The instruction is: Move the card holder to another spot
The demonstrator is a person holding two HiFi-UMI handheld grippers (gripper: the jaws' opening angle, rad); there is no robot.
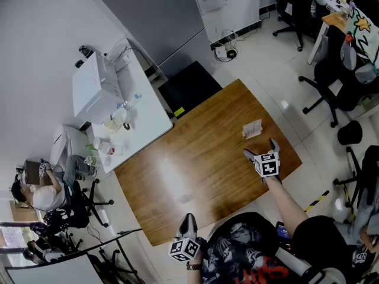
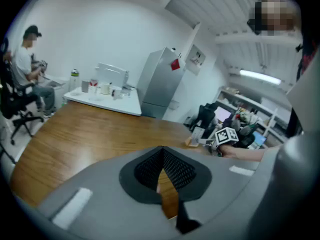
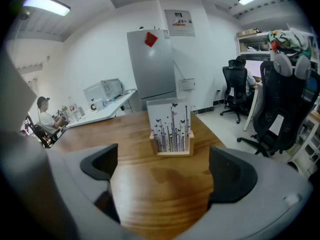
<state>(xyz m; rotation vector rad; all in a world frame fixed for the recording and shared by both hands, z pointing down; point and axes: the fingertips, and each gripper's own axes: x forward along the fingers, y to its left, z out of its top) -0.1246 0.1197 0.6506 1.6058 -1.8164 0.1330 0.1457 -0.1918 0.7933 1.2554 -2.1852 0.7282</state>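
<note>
The card holder (image 1: 253,128) is a small wooden base holding white cards printed with dark stems and butterflies. It stands upright on the brown wooden table (image 1: 195,164), near the far right edge. My right gripper (image 1: 260,148) is just short of it, open, with only bare tabletop between its fingers. In the right gripper view the card holder (image 3: 171,128) stands straight ahead of the right gripper (image 3: 165,168), beyond its tips and apart from both. My left gripper (image 1: 188,222) hovers at the table's near edge, shut with nothing in it. In the left gripper view its pads (image 2: 162,151) meet at the tip.
A white side table (image 1: 142,120) with a printer, bottles and cups adjoins the wooden table at the left. A seated person (image 1: 41,191) is beyond it. Office chairs (image 1: 331,81) stand to the right, and a grey cabinet (image 1: 160,16) stands at the back.
</note>
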